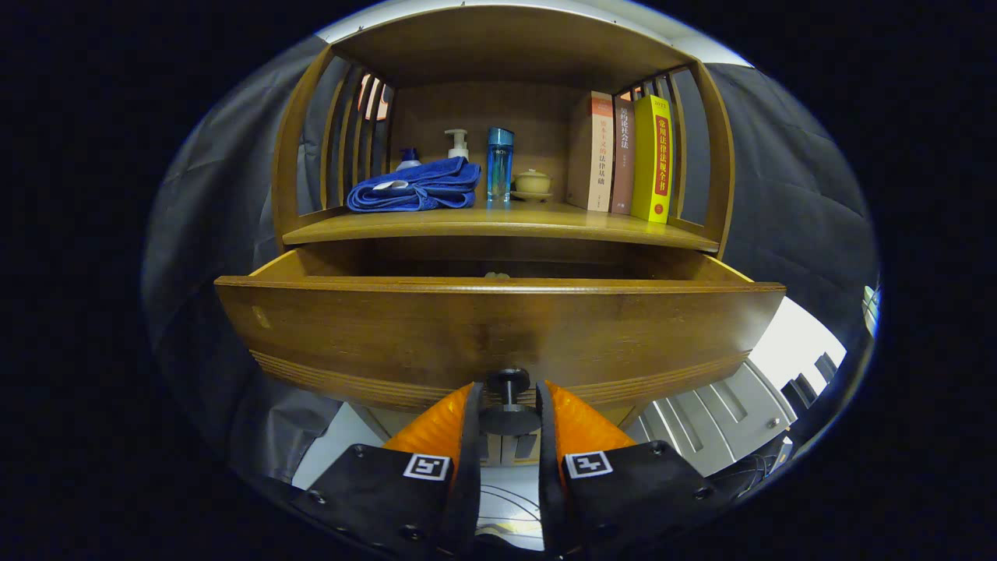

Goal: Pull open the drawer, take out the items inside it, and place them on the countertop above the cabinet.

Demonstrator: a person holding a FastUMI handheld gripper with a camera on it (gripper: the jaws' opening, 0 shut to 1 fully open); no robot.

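now the gripper (507,401) has its fingers clenched on the drawer knob (508,405) at lower centre of the frame. the drawer (498,335) is pulled out toward the camera. a small item (496,275) lies inside, beyond and above the fingers, under the countertop (498,222).

We see the drawer (498,327) pulled out, open on top under the shelf (498,226). The gap is low. Our gripper (508,405) fingers sit tight around the knob (508,393). The towel (417,187), bottle (499,164) and books (631,156) crowd the shelf.
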